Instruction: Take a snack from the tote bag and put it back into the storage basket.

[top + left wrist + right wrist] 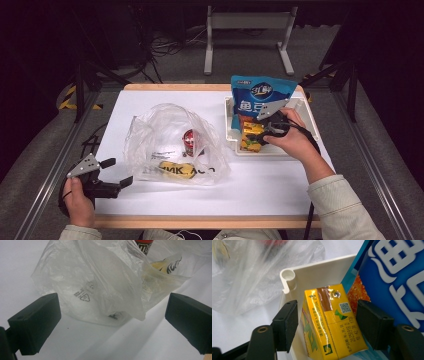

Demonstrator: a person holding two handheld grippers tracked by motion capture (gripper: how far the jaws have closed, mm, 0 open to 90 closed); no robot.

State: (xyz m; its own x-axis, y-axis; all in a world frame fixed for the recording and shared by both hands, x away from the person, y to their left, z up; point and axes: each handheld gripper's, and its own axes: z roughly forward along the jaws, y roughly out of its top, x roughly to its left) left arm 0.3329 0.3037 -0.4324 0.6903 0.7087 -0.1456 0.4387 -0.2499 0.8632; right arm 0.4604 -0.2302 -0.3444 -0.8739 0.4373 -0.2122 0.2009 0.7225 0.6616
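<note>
A yellow drink carton [251,138] [325,312] lies in a white tray [306,109] [317,275], beside a blue snack bag [260,95] [397,277] that leans upright in it. My right gripper [261,131] [327,326] reaches into the tray with a jaw on each side of the carton, and narrow gaps show at the pads, so it is open. A clear plastic bag [170,127] [100,277] holds a red packet [190,141] [143,244] and a yellow item [175,170] [156,271]. My left gripper [120,171] [113,322] stands open, facing the bag.
The white table top [260,185] ends in a wooden front edge near both forearms. The plastic bag's edge also shows left of the tray corner in the right gripper view. Beyond the table stand a metal frame [247,22] and cables on the floor.
</note>
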